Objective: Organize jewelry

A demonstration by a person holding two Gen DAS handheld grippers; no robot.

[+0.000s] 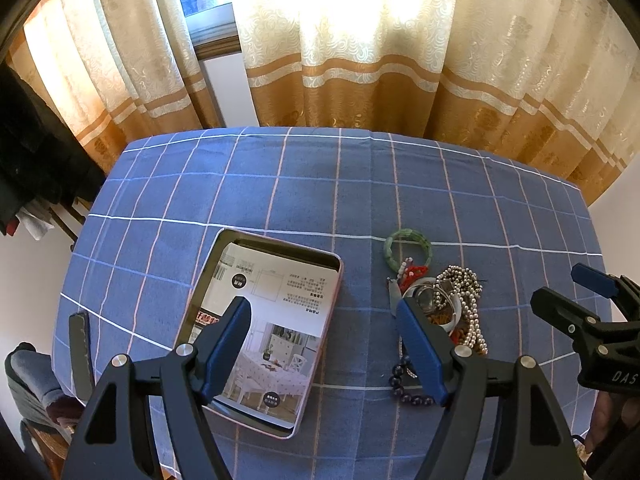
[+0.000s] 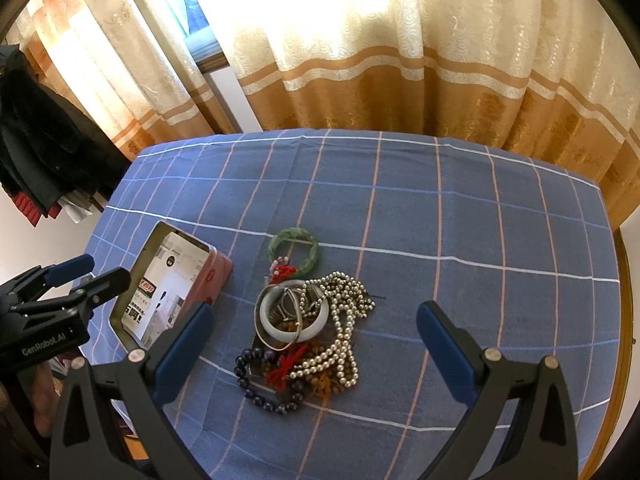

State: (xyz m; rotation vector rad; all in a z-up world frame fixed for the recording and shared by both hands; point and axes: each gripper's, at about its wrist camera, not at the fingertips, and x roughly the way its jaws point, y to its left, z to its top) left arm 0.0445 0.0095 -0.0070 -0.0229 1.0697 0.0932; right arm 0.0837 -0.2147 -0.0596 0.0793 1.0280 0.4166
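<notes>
Jewelry [image 2: 308,332] lies in a tangled heap on the cloth, ahead of and between the spread fingers of the right gripper [image 2: 316,344], which holds nothing. The heap has a pale bangle [image 2: 294,330] ringed by thin metal hoops, a pearl string [image 2: 344,336] draped over its right side, a dark bead bracelet [image 2: 256,380] at the near edge, red cord [image 2: 280,372], and a green bangle [image 2: 296,250] at the far end. Just left of the heap stands an open pink tin [image 2: 218,276] lined with a printed leaflet. The left gripper [image 1: 320,344] hangs above the gap between tin [image 1: 276,324] and heap, its fingers also wide apart and empty. A blue cloth [image 2: 460,220] with a white and pink grid covers the table; gold and cream curtains [image 2: 400,60] hang behind it against a bright window. Dark clothes [image 2: 44,140] hang at the far left. Only the left view shows the tin's whole inside; only the right view shows the whole heap.
</notes>
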